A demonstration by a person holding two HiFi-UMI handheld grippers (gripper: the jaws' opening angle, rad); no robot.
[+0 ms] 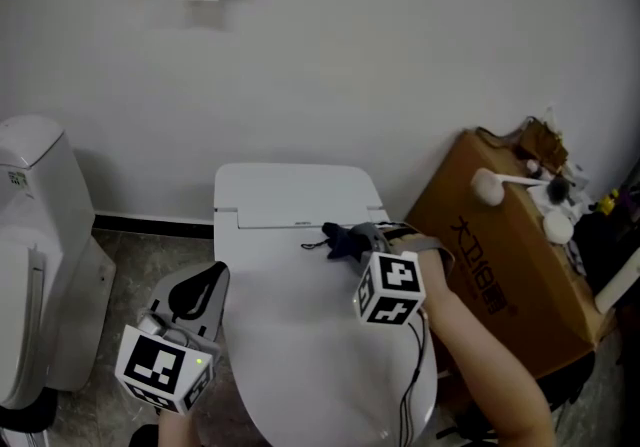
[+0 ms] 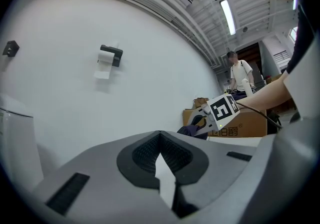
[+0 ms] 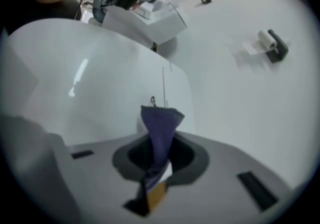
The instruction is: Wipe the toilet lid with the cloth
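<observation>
Nearest, left gripper (image 1: pixel 212 280) at left edge of toilet lid (image 1: pixel 300 335), jaws together, empty. Further, right gripper (image 1: pixel 368 235) clamped on dark blue cloth (image 1: pixel 340 243), cloth on lid near hinge. Beyond, cardboard box (image 1: pixel 480 265) at right.

Dark Chinese characters run across the side of the cardboard box (image 1: pixel 510 315) at the right of the head view. In the left gripper view the last two appear to read 伯爵; the rest cannot be made out. A label (image 1: pixel 18 178) on the second toilet (image 1: pixel 40 245) at far left is too small to read. The cubes on the left gripper (image 1: pixel 216 272) and right gripper (image 1: pixel 358 238) carry black-and-white square markers without lettering.
</observation>
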